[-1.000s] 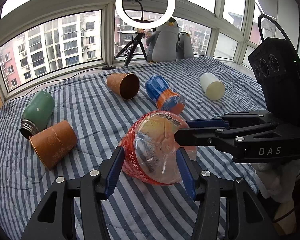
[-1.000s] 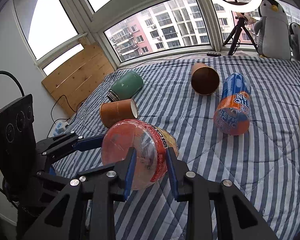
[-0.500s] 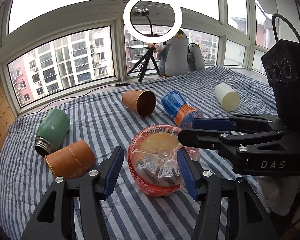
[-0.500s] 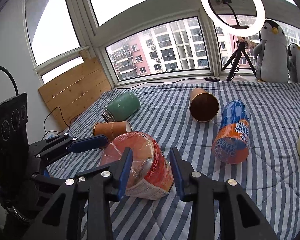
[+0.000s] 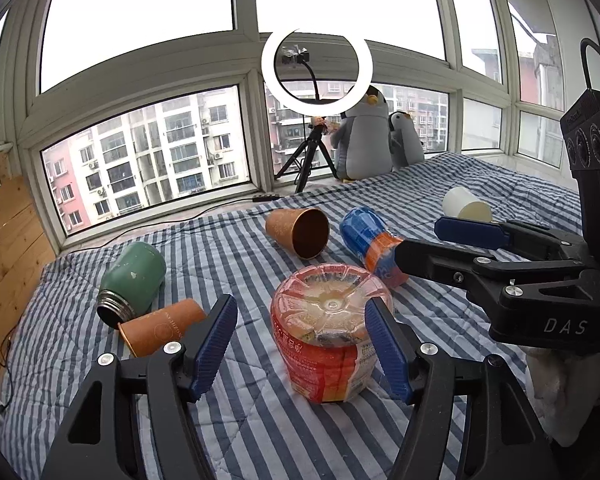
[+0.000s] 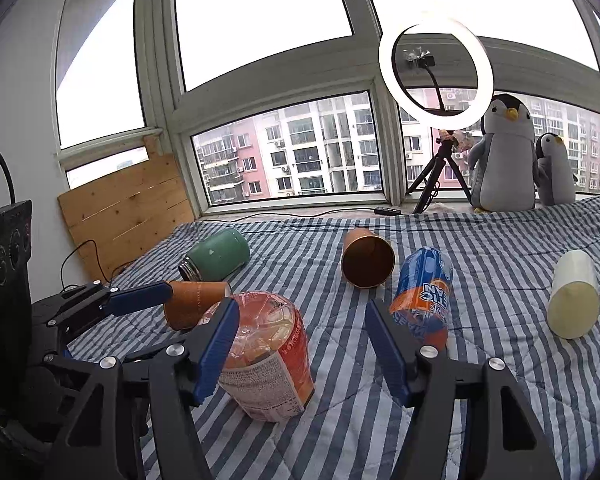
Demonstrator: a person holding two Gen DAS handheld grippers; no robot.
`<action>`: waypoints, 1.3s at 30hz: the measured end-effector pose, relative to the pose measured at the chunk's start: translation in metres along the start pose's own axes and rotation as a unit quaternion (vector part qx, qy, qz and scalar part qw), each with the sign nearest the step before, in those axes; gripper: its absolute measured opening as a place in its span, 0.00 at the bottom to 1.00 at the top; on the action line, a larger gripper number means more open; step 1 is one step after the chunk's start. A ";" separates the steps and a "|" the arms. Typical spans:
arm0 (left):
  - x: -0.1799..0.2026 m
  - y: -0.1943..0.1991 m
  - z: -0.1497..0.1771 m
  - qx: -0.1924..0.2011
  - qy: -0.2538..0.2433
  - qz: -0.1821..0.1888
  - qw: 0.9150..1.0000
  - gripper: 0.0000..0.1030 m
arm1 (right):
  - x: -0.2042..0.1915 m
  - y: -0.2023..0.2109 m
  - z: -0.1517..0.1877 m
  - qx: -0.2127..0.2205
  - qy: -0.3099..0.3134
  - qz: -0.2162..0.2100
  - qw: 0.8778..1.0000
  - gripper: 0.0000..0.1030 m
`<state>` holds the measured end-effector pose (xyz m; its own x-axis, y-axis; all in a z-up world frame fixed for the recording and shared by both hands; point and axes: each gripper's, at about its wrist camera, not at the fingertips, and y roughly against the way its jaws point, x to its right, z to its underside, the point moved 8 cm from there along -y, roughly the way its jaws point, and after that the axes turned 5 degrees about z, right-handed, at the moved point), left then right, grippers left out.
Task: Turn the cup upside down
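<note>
Both claws, left claw (image 5: 302, 342) and right claw (image 6: 302, 346), have just let go and spread wide, leaving the cup (image 5: 331, 334) upside down between left fingers, flip looks done.

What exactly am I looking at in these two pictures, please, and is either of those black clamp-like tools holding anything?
Each picture comes from a fisheye camera mounted on a hand-held two-finger gripper, looking forward along its blue-padded fingers. There is no robot arm; a person carries one gripper in each hand.

The left gripper and the right gripper each show up from the side in the other's view. Both are open and hold nothing.

On the striped bedspread between them stands the red plastic cup, its base upward. The rest lie on their sides: a green flask, two orange paper cups, a blue and orange cup and a white cup. Behind stand a ring light and two toy penguins.
</note>
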<state>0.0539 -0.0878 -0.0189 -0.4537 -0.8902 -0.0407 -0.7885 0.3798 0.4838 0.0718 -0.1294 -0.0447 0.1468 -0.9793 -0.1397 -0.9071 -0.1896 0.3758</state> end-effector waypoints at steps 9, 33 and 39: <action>-0.007 0.031 -0.001 0.057 0.017 -0.024 0.998 0.90 | 0.004 0.021 0.003 0.040 0.009 0.026 0.999 0.73; -0.045 0.084 0.009 0.152 0.068 -0.108 0.980 0.99 | -0.005 0.054 0.010 0.128 0.036 0.068 0.989 0.96; -0.052 0.073 0.014 0.163 0.079 -0.118 0.976 0.99 | 0.014 0.044 0.014 0.128 0.015 0.083 0.988 0.96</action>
<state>0.0134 -0.0104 0.0062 -0.1929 -0.9807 0.0311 -0.9655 0.1953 0.1720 0.0281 -0.1505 -0.0427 -0.0037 -0.9978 -0.0667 -0.9893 -0.0061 0.1460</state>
